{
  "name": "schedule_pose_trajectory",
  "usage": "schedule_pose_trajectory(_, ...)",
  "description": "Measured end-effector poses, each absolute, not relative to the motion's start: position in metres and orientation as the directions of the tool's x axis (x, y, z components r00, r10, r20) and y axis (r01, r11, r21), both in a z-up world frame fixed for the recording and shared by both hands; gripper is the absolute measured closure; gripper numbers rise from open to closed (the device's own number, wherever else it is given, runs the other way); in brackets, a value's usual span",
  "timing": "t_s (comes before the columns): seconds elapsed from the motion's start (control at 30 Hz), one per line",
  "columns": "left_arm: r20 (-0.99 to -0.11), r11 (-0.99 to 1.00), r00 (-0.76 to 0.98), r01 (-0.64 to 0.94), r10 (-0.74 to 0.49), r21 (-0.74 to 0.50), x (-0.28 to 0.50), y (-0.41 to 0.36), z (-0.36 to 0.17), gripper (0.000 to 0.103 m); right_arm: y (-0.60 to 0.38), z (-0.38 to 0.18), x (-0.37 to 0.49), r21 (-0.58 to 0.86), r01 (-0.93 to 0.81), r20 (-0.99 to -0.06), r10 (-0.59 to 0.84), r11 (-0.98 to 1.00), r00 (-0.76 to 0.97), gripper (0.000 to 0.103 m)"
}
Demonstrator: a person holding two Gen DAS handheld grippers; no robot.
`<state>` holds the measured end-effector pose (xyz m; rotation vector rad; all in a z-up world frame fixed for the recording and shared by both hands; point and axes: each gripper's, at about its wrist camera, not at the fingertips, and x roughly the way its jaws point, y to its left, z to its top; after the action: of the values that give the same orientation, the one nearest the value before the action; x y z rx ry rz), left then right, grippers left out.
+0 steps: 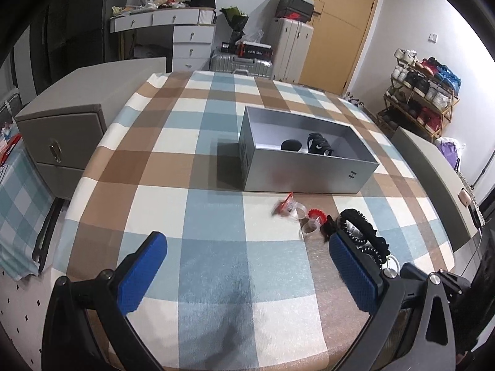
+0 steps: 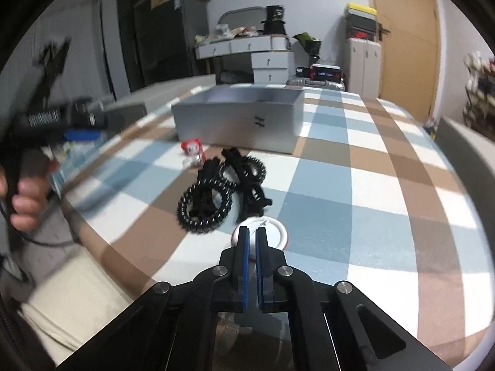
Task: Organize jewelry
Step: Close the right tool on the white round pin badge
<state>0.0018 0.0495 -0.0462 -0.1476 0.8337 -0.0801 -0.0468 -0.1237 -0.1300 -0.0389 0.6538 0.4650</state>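
A grey open box (image 1: 309, 164) sits mid-table with black items (image 1: 318, 143) inside; it also shows in the right wrist view (image 2: 238, 117). In front of it lie red and clear small pieces (image 1: 289, 207), a red toothed ring (image 1: 317, 215) and a pile of black spiral hair ties and clips (image 1: 365, 232) (image 2: 222, 188). A white round badge (image 2: 275, 232) lies just past my right gripper (image 2: 252, 232), whose jaws are shut and empty. My left gripper (image 1: 244, 244) is open and empty above the cloth, its right finger (image 1: 352, 272) beside the black pile.
The table has a checked blue, brown and white cloth (image 1: 198, 167). A grey drawer unit (image 1: 62, 142) stands at its left. The hand with the left gripper's handle (image 2: 31, 160) shows at the left of the right wrist view. Chair backs (image 1: 433, 179) stand at the right edge.
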Motion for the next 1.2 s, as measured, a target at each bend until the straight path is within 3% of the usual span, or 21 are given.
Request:
schedule_pose_trajectory(0.2,-0.751,0.988,0.647,0.023,-0.131,-0.152,0.007,0.044,-0.049,0.001,-0.131,-0.125,-0.046,0.142,-0.431,-0.579,0.428,0.891,0.694,0.097)
schedule_pose_trajectory(0.27,-0.752,0.988,0.645,0.03,-0.135,-0.152,0.008,0.042,-0.049,0.001,-0.128,-0.127,-0.043,0.121,-0.422,-0.588,0.408,0.898,0.699,0.082)
schedule_pose_trajectory(0.33,-0.753,0.987,0.642,0.034,-0.14,-0.155,0.009,0.041,-0.049,0.001,-0.125,-0.127,-0.044,0.106,-0.424,-0.578,0.403,0.899,0.709,0.036)
schedule_pose_trajectory(0.37,-0.754,0.987,0.641,0.039,-0.144,-0.155,0.009,0.04,-0.049,0.001,-0.122,-0.127,-0.045,0.092,-0.432,-0.572,0.403,0.897,0.714,0.035)
schedule_pose_trajectory(0.57,-0.755,0.989,0.641,0.051,-0.137,-0.136,0.016,0.036,-0.051,0.001,-0.106,-0.137,-0.04,-0.033,-0.435,-0.613,0.326,0.9,0.72,0.041)
schedule_pose_trajectory(0.63,-0.76,0.989,0.636,0.049,-0.137,-0.137,0.02,0.036,-0.054,0.001,-0.103,-0.143,-0.039,-0.064,-0.441,-0.615,0.312,0.895,0.724,0.053)
schedule_pose_trajectory(0.67,-0.763,0.989,0.632,0.049,-0.139,-0.139,0.022,0.036,-0.055,0.001,-0.103,-0.143,-0.04,-0.065,-0.447,-0.602,0.322,0.892,0.731,0.053)
schedule_pose_trajectory(0.7,-0.766,0.989,0.627,0.05,-0.141,-0.141,0.024,0.036,-0.056,0.001,-0.102,-0.144,-0.04,-0.067,-0.457,-0.604,0.328,0.887,0.726,0.063)
schedule_pose_trajectory(0.97,-0.79,0.986,0.59,0.075,-0.164,-0.149,0.041,0.032,-0.064,0.001,-0.108,-0.144,-0.044,-0.05,-0.493,-0.591,0.372,0.868,0.716,0.063)
schedule_pose_trajectory(1.2,-0.806,0.975,0.549,0.108,-0.22,-0.192,0.055,0.029,-0.072,0.001,-0.136,-0.125,-0.05,0.057,-0.468,-0.514,0.428,0.882,0.744,0.063)
